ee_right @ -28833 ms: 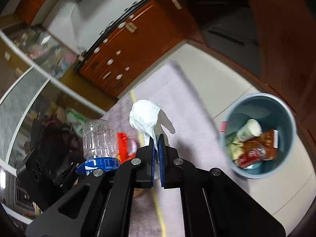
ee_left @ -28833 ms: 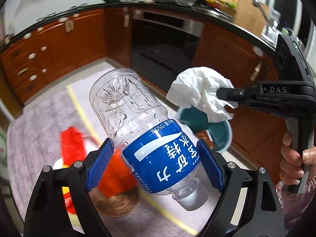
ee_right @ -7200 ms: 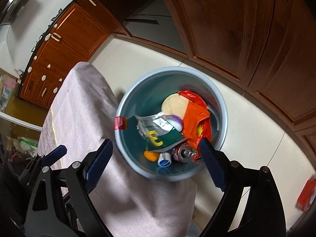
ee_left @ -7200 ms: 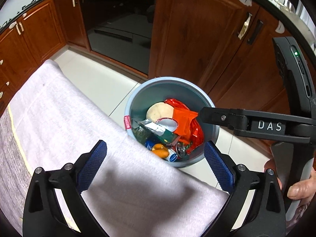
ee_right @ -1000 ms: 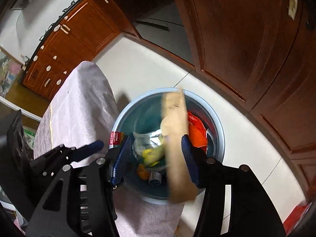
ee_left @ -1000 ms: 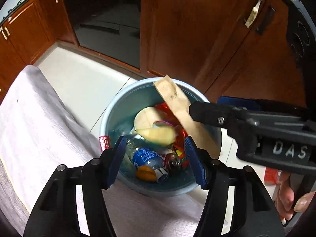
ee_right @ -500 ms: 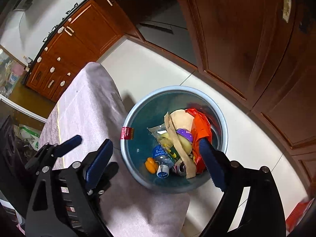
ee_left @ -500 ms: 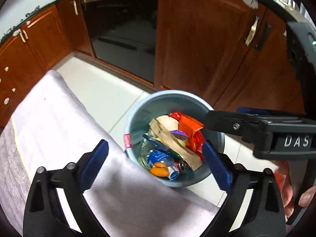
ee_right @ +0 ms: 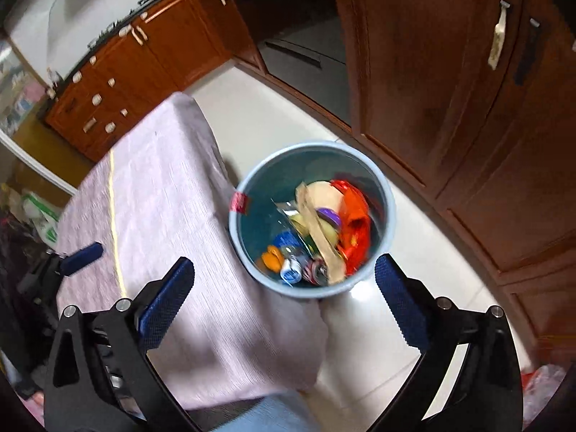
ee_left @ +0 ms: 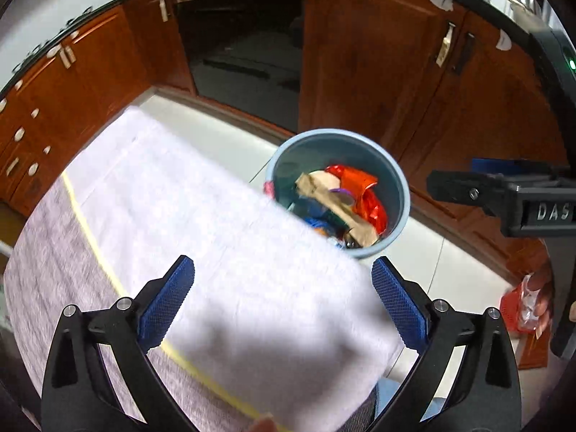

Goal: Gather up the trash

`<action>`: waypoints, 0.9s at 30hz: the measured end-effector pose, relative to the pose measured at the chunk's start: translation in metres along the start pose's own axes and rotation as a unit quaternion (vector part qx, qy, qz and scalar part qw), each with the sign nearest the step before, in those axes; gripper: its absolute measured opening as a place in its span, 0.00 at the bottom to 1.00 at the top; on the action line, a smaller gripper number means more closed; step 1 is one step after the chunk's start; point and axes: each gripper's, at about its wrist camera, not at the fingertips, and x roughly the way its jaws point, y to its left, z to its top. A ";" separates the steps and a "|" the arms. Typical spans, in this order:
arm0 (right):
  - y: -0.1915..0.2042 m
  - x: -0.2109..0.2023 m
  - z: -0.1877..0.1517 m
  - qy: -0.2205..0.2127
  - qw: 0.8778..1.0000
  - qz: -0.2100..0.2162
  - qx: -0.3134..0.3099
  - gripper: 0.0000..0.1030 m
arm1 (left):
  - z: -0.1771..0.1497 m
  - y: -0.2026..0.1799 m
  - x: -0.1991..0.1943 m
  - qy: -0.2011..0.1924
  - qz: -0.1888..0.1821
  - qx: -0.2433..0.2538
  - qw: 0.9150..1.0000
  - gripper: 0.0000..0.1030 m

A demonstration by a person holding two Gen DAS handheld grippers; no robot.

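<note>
Cabinets [ee_left: 367, 72]: dark red-brown wood along the back wall.
Table [ee_right: 169, 216]: pale cloth with a yellow stripe, bare on top.
Bin [ee_right: 387, 201]: blue, on white tile just beside the table's corner.
Trash [ee_right: 320, 230]: tan strip, red wrapper, bottle and can, all inside.
Left gripper [ee_left: 282, 302]: jaws just opened wide, nothing between.
Right gripper [ee_right: 284, 297]: same, empty.

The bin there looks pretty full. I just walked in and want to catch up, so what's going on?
A person with a gripper tool in each hand is collecting trash into the blue bin on the floor beside the cloth-covered table. Both the left tool and the right tool have just been opening and hold nothing. A brown paper strip lies in the bin on top of an orange wrapper, a bottle and a can.
</note>
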 end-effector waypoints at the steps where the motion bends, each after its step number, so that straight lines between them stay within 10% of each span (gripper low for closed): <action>1: 0.001 -0.001 -0.004 -0.002 1.000 -0.009 -0.005 0.94 | -0.006 0.003 -0.004 -0.001 0.000 -0.007 1.000 0.96; 13: 0.010 -0.015 -0.050 0.008 0.993 -0.110 -0.033 0.94 | -0.045 0.018 -0.030 -0.014 0.013 -0.044 0.999 0.96; 27: 0.019 -0.008 -0.067 0.029 0.991 -0.117 -0.054 0.94 | -0.049 0.016 -0.043 -0.026 0.031 -0.043 0.998 0.96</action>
